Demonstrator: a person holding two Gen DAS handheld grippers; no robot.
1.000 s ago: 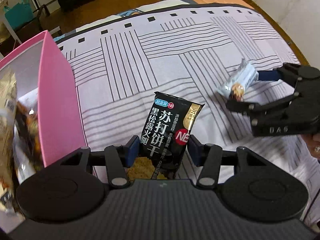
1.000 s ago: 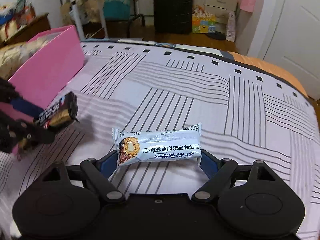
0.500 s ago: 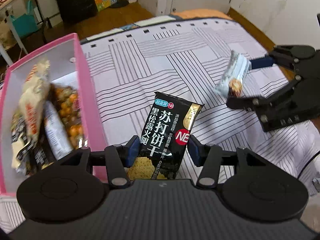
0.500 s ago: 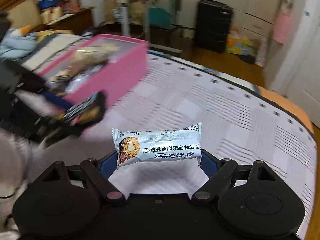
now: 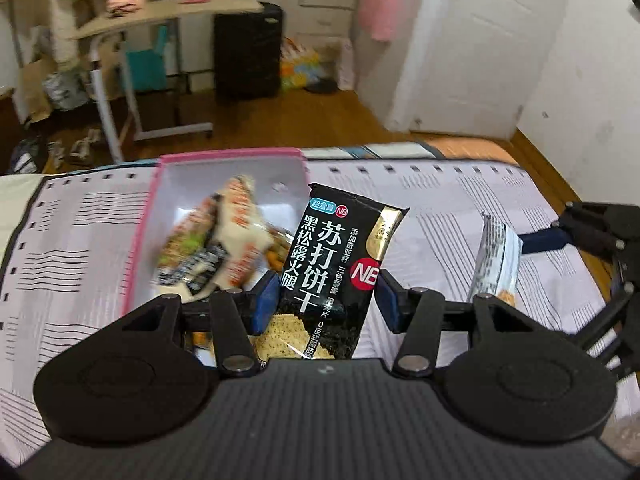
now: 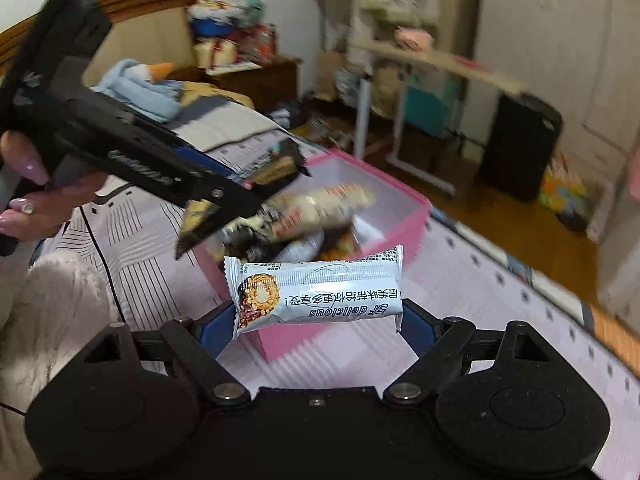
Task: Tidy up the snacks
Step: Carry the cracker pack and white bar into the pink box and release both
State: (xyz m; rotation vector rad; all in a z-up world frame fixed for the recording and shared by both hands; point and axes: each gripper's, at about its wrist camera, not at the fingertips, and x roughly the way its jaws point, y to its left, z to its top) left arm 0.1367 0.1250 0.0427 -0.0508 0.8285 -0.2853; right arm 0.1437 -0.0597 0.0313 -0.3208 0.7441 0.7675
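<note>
My left gripper is shut on a black cracker packet, held upright above the near end of the open pink box. Several snack packets lie blurred inside the box. My right gripper is shut on a white-and-blue snack bar, gripped by its two ends and level in the air over the box's near corner. In the right wrist view the left gripper and its black packet hover over the box, held by a hand. The snack bar also shows at the right of the left wrist view.
The box sits on a bed with a striped sheet. Beyond the bed are a wooden floor, a rolling desk, a black suitcase and a white door. A fluffy white sleeve is at lower left.
Both grippers have risen off the sheet with their packets and swung toward the pink box, whose inside has come into view ahead of them. Neither grip has changed.
</note>
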